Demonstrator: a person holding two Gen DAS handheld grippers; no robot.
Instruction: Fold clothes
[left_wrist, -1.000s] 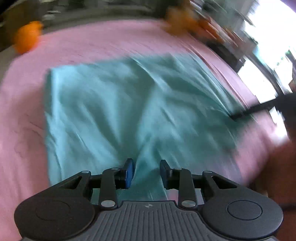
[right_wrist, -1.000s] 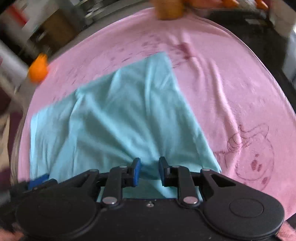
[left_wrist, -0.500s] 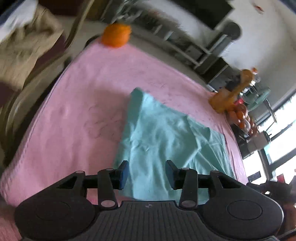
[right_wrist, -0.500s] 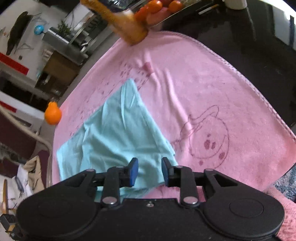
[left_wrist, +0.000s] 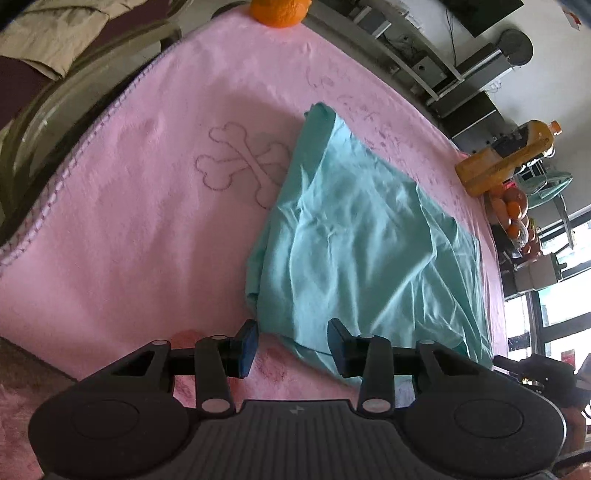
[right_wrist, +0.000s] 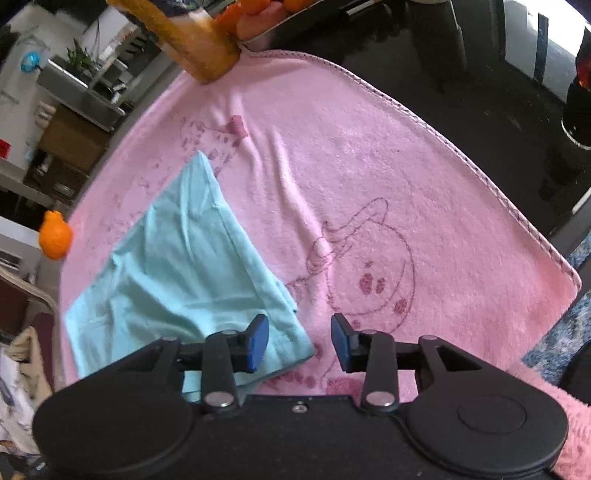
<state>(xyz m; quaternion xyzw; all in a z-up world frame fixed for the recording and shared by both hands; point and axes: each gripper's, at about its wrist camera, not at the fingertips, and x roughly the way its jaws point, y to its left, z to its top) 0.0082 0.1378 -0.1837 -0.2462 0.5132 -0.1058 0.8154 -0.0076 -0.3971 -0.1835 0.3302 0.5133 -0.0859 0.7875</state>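
Lying ahead of left claw (left_wrist: 291, 345), left of right claw (right_wrist: 299, 341): teal garment (left_wrist: 365, 251); both claws wide open, empty.

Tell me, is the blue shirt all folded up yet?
Partly. The teal garment lies doubled over on the pink blanket, layers showing at its edge. The left hand-held gripper and right hand-held gripper are open, holding nothing. It's still wide and wrinkly, so probably more folds remain.

Garment (left_wrist: 362, 251) on blanket (left_wrist: 147, 221), fruit (left_wrist: 279, 12) behind
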